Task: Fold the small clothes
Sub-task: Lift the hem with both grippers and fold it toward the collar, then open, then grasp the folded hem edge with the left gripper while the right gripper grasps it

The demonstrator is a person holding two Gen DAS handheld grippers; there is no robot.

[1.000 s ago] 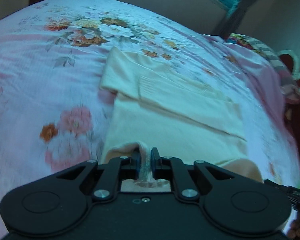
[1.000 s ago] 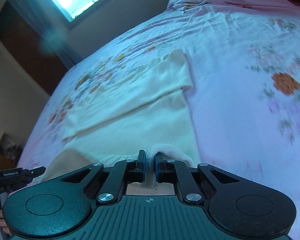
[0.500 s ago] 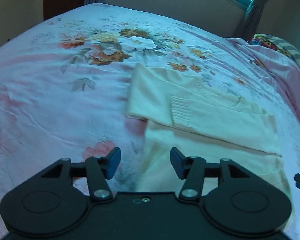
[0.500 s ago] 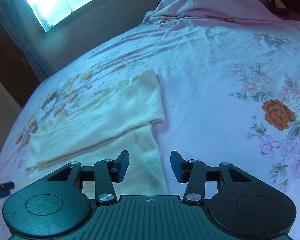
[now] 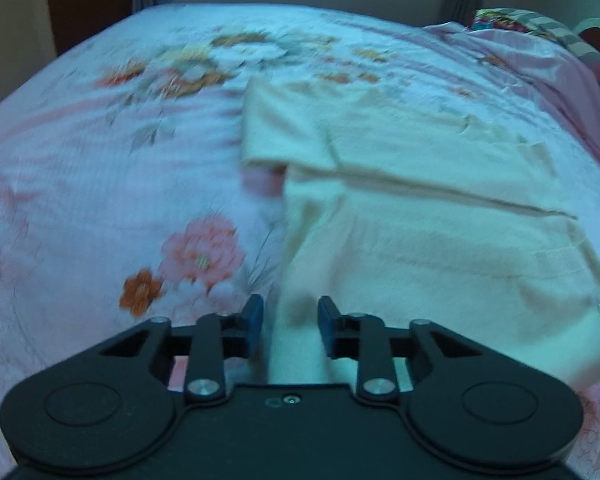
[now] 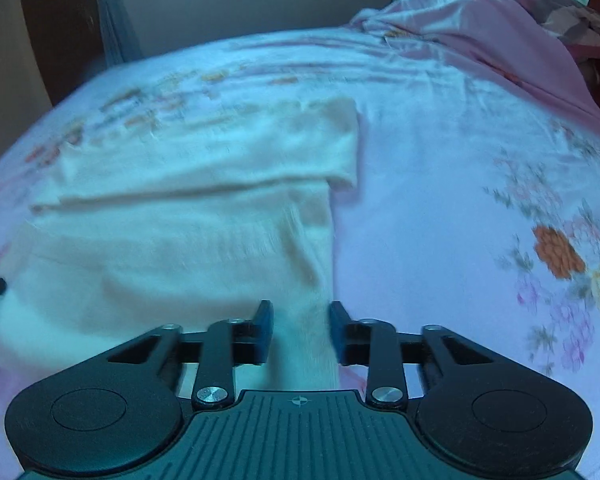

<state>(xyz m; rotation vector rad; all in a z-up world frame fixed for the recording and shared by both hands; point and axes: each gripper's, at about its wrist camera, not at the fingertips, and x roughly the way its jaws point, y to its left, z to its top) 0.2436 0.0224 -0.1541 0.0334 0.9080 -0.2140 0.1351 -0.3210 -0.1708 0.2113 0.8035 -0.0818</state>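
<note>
On the floral bedsheet [image 5: 100, 184] lies the cream top [image 5: 440, 220], flat, w/ one fold already across its far half. Near hem faces both cameras.

Left gripper [image 5: 290, 316]: jaws have just been closing, now part-open, straddling the near-left edge of the top; cloth sits between the pads but a gap shows on each side, so not clamped yet. Right gripper [image 6: 300, 322]: same story, jaws just been closing, part-open over the near-right edge of the cream top [image 6: 180, 240], fabric between, not pinched as far as I can tell. Frames blurry, so fine contact is hard to read.

Step in hand, prob.: re-grip both near corners for the next fold. To do it well:
- get both layers of hem deep between the pads before closing, not just the fringe
- avoid catching the sheet underneath; it's right beneath the lower pads
- close both sides at matching spots along the hem, else fold goes skewed
- lift evenly, keep the hem taut between the two grippers, lay it towards the far fold line.
</note>
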